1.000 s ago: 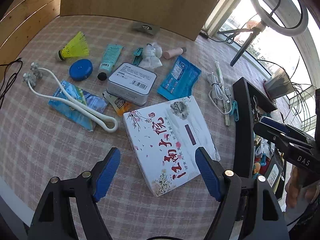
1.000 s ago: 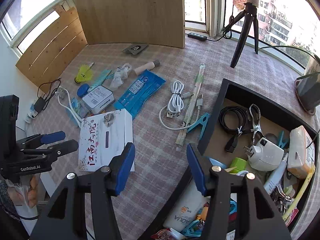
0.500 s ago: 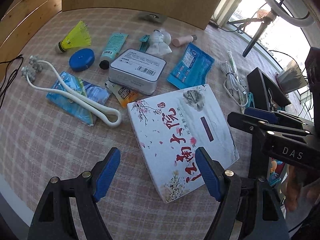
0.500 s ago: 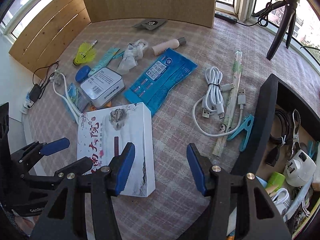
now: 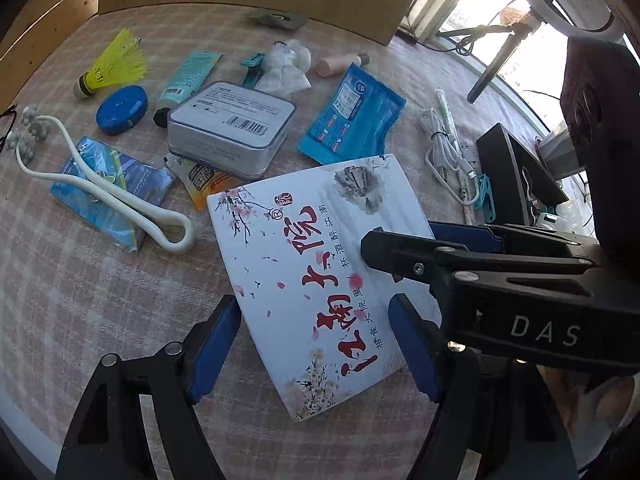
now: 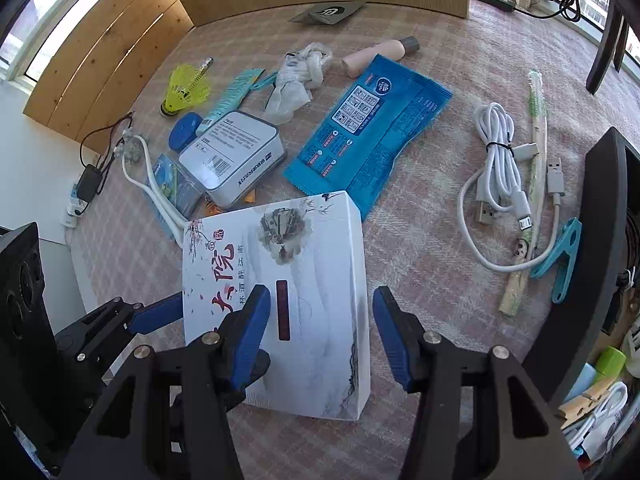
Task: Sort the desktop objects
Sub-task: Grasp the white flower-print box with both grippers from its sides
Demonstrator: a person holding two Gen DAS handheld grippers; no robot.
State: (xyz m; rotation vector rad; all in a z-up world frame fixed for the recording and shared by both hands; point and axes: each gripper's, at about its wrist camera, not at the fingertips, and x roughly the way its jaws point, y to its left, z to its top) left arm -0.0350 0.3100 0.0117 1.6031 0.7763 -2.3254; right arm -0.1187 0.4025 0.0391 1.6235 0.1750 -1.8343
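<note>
Two grippers poised over the white printed box

Checked, woven-looking cloth covers the table (image 5: 80, 300). On it the flat white cardboard box (image 5: 312, 280), rectangular and printed with red calligraphy and blossom sprigs, lies between both tools. Seen from the left wrist, the left gripper (image 5: 316, 344) straddles the box's near corner, its jaws wide and closing slightly, with blue pads clear of the card. From the right wrist, the right gripper (image 6: 320, 328) hangs over the box's right-hand part, one blue pad above the lid and the other beyond the right edge, jaws parted and gripping nothing. Right of the box stands a black bin (image 6: 600, 240). Beyond the box lie a glossy blue packet (image 6: 368, 136), a rounded silver tin (image 5: 230, 128), a coiled white cable (image 6: 500, 160), a round blue tape measure (image 5: 121, 109) and a yellow shuttlecock (image 5: 112, 64)
</note>
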